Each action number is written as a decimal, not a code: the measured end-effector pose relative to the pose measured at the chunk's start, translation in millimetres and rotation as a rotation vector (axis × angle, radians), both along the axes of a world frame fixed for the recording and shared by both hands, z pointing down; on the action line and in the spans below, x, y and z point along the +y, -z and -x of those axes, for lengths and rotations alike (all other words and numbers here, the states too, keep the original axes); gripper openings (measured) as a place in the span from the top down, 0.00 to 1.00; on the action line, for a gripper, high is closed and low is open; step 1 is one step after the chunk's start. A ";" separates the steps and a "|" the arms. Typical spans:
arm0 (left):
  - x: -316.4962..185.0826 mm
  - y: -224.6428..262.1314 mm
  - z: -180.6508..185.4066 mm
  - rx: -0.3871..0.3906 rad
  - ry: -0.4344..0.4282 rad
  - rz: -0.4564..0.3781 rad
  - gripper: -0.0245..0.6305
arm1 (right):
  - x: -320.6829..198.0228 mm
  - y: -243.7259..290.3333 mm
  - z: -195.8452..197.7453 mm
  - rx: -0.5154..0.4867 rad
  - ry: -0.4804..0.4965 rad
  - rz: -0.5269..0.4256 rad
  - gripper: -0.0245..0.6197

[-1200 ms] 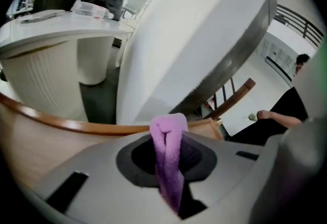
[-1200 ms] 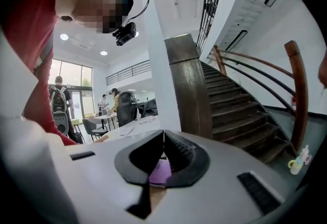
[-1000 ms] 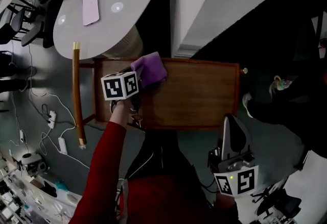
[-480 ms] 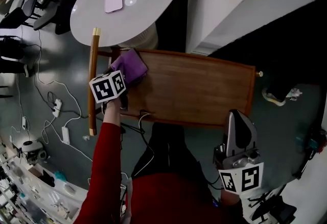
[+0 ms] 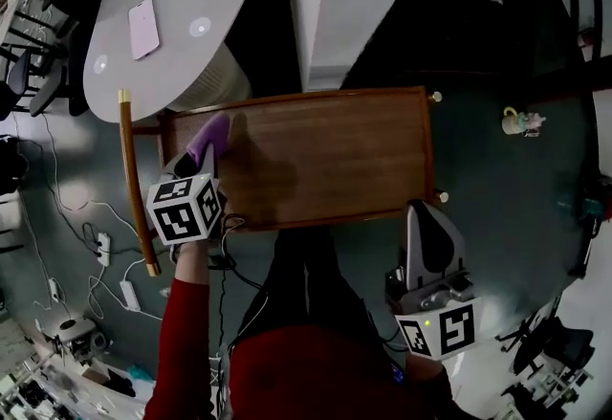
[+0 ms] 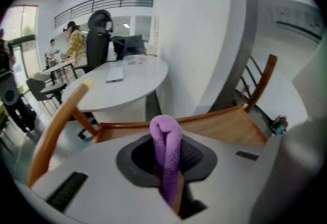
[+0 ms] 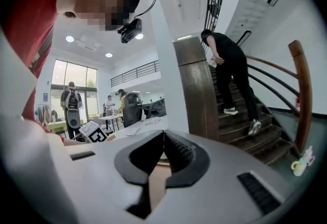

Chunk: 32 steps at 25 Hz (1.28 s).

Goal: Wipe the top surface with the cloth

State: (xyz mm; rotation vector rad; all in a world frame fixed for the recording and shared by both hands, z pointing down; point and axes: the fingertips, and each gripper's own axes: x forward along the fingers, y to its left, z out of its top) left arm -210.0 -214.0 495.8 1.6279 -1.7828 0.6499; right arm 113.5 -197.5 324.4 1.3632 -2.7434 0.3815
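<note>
Although the only container we can find is a small pale cup (image 5: 521,121) standing on the dark floor well to the right of the table, it is too small for us to tell what, if anything, is in it. The purple terry cloth (image 5: 209,134) lies at the left end of the rectangular brown wooden table top (image 5: 335,160), toward its far corner. It is pinched there by the left gripper (image 5: 198,163), but we cannot tell whether it presses on the wood. The left gripper view shows what the head view cannot: the jaws are clamped on the cloth, which rises as a folded ridge between the dark pads. Past it we see a round grey table (image 6: 120,85) and a curved wooden rail (image 6: 56,126). From the head view alone we see a pale phone (image 5: 143,28) lying on that grey table. The right gripper (image 5: 422,217) hangs off the table beside its near right corner, tips pointing away from us. Its own view shows the jaws brought together with nothing between them, and a person in black (image 7: 230,75) on a dark staircase. The left arm, in a red sleeve (image 5: 186,342), reaches forward to the table's left end.
</note>
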 end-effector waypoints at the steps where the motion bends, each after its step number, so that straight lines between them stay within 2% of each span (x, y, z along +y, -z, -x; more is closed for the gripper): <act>1: -9.0 5.3 -33.5 0.050 -0.062 -0.022 0.87 | 2.3 0.9 -7.9 0.002 -0.026 -0.003 0.94; 5: -43.3 10.7 -178.2 0.276 -0.301 -0.065 0.87 | 13.7 4.2 -37.2 0.013 -0.126 -0.018 0.94; 9: -68.1 4.3 -301.0 0.462 -0.468 -0.034 0.87 | 27.5 7.2 -62.7 0.029 -0.214 -0.025 0.94; 11: -78.0 -4.1 -337.2 0.510 -0.507 -0.003 0.87 | 32.1 7.5 -72.1 0.029 -0.248 -0.029 0.94; 14: -87.7 -16.4 -360.0 0.511 -0.519 0.030 0.87 | 38.3 7.2 -84.4 0.030 -0.277 -0.030 0.94; 17: -92.8 -27.6 -361.2 0.496 -0.499 0.059 0.87 | 42.3 4.0 -92.0 0.039 -0.281 -0.021 0.94; 21: -102.2 -44.9 -335.1 0.458 -0.446 0.059 0.87 | 35.9 -7.9 -80.0 0.059 -0.225 -0.004 0.94; 27: -99.0 -66.3 -260.1 0.340 -0.335 0.056 0.87 | 13.1 -36.2 -26.0 0.112 -0.031 0.038 0.94; 32: -83.8 -65.5 -176.1 0.282 -0.204 0.030 0.87 | -5.3 -58.8 31.4 0.136 0.102 0.049 0.94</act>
